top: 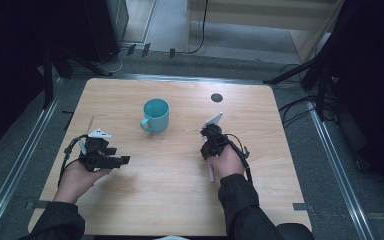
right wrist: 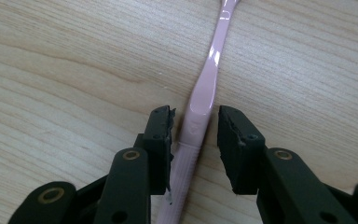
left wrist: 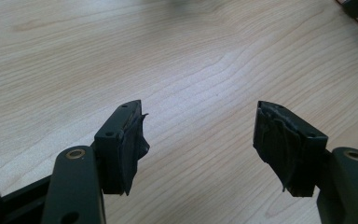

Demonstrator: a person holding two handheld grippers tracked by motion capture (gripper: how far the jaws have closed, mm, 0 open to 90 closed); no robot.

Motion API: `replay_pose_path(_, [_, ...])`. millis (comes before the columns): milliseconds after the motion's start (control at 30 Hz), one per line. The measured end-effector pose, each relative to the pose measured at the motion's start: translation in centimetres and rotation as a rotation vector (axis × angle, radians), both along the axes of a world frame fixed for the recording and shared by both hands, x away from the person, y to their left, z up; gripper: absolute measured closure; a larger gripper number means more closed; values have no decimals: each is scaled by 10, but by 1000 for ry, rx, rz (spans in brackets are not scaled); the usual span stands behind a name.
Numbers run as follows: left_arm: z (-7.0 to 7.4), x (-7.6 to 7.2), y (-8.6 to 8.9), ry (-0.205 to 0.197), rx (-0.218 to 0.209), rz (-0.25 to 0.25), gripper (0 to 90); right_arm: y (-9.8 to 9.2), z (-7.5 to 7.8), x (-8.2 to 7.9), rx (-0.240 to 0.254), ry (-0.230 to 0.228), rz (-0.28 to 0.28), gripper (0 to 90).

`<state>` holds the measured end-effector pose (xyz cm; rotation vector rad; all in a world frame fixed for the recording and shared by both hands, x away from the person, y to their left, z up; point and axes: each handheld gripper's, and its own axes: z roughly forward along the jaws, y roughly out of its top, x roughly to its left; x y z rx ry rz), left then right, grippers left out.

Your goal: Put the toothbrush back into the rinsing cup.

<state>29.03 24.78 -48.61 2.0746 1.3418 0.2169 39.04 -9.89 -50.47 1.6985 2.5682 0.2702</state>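
Right now right gripper at frame bottom straddles pink toothbrush on table, jaws narrow, not clamped. Left gripper jaws wide. Cup upper centre.

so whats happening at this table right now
A person holds a gripper in each hand over a wooden table. The right gripper has its fingers on either side of a pink toothbrush lying flat, not yet clamped. The left gripper is open above bare wood. A teal mug stands untouched between them, farther back.
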Motion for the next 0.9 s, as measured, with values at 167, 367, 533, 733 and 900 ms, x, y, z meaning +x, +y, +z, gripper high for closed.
replay_pose_path(167, [0, 0, 0, 0, -1, 0, 332, 4, 0, -1, -33, -9, -5, 684])
replay_pose_path(367, [0, 0, -1, -1, 0, -2, 332, 9, -1, -3, -65, -23, -9, 708])
replay_pose_path(533, [1, -1, -1, -2, -1, -1, 332, 7, 0, -4, -63, -24, -3, 753])
replay_pose_path(733, [1, -1, 0, -3, -2, 2, 333, 4, -1, -2, -62, -25, 47, 783])
replay_pose_path(900, [1, 0, -1, -2, -1, -2, 332, 4, 0, 0, -73, -15, 70, 789])
